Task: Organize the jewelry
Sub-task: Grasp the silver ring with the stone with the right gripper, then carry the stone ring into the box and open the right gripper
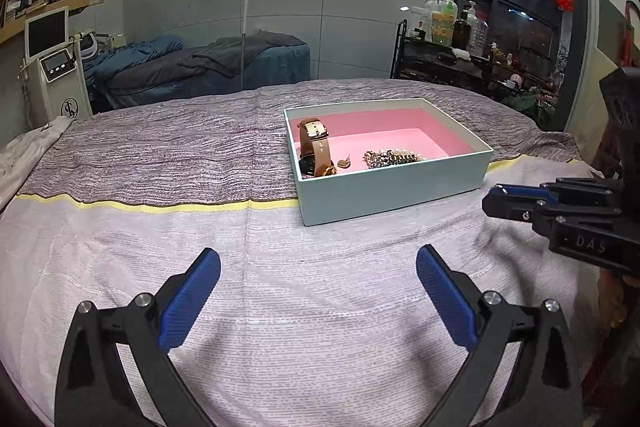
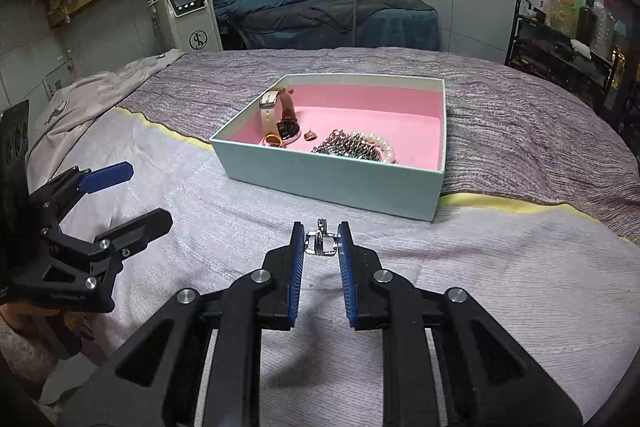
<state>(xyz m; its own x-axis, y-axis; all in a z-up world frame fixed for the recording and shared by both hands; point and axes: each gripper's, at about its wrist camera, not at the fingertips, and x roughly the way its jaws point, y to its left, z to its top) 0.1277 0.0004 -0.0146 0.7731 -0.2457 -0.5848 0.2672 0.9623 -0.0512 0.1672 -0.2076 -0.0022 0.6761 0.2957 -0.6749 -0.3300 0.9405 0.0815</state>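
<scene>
A pale blue box with a pink lining sits on the bed. Inside it lie a brown-strapped watch, a small earring and a beaded bracelet. My right gripper is shut on a small silver ring, held above the cover just in front of the box. It shows at the right edge of the left wrist view as the right gripper. My left gripper stands open and empty over the cover.
The bed cover is pale lilac near me and purple-grey further back, with a yellow stripe between. A black trolley with bottles stands at the back right, a white machine at the back left, a floor lamp behind the bed.
</scene>
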